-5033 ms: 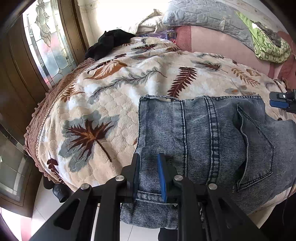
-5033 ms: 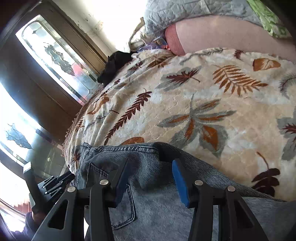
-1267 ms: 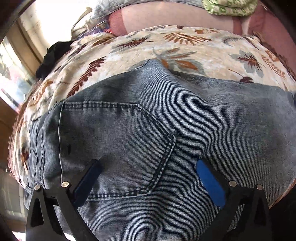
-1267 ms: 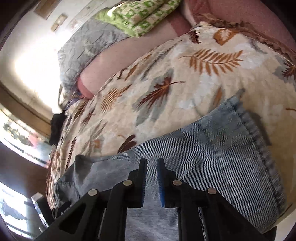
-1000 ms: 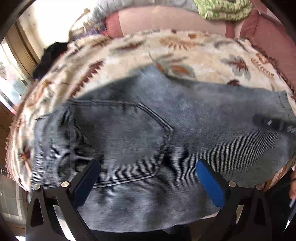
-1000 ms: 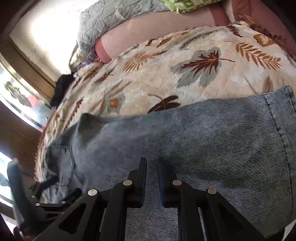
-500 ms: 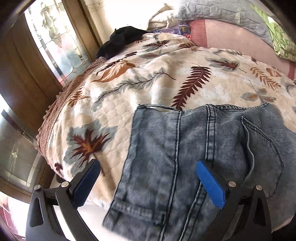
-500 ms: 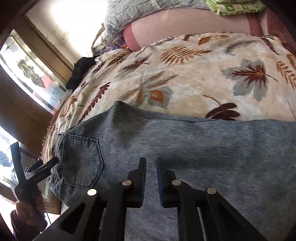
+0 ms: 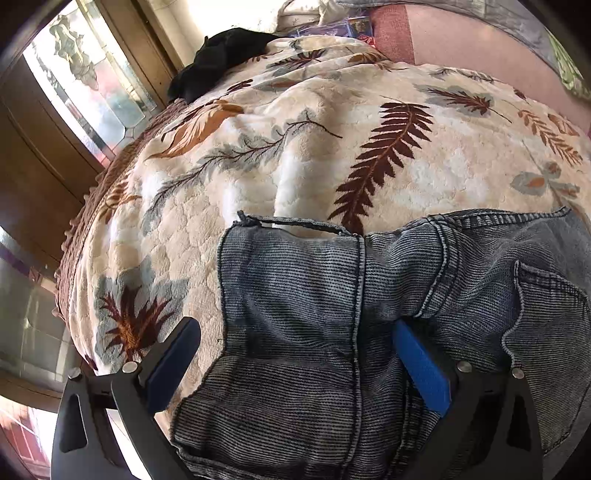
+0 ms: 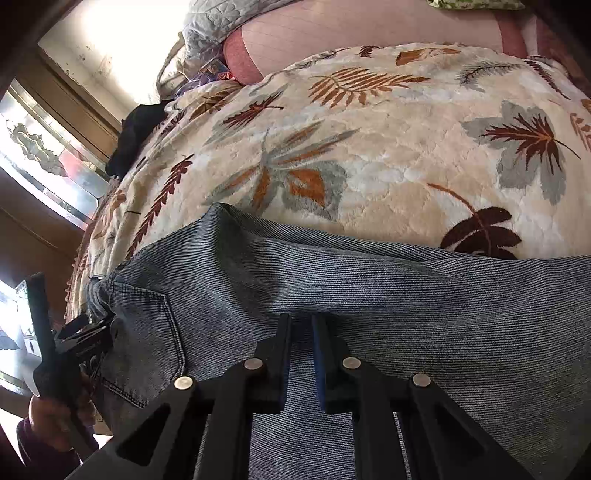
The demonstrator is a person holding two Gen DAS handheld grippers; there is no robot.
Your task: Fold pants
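Note:
Blue jeans (image 9: 314,295) lie flat on a leaf-patterned blanket (image 9: 295,147), waistband toward the bed's left edge. My left gripper (image 9: 295,350) stands open wide over the waistband end. Its blue-padded right finger (image 9: 421,369) rests against the denim by a seam, and its left finger (image 9: 177,354) is over the blanket just off the jeans' edge. In the right wrist view the jeans (image 10: 406,295) run across the frame, back pocket (image 10: 147,339) at the left. My right gripper (image 10: 301,321) hovers over the seat, shut to a narrow slit with no cloth seen pinched.
A hand (image 10: 55,410) holds the left gripper at the bed's left edge. A black garment (image 9: 221,55) lies at the far corner. A pink bolster (image 10: 332,33) and grey quilt (image 10: 221,18) line the back. A glass-panelled wooden door (image 9: 92,92) stands left of the bed.
My left gripper has swung from over the back pocket to the waistband end, still open. The right gripper has travelled left along the leg from the hem toward the seat, still shut.

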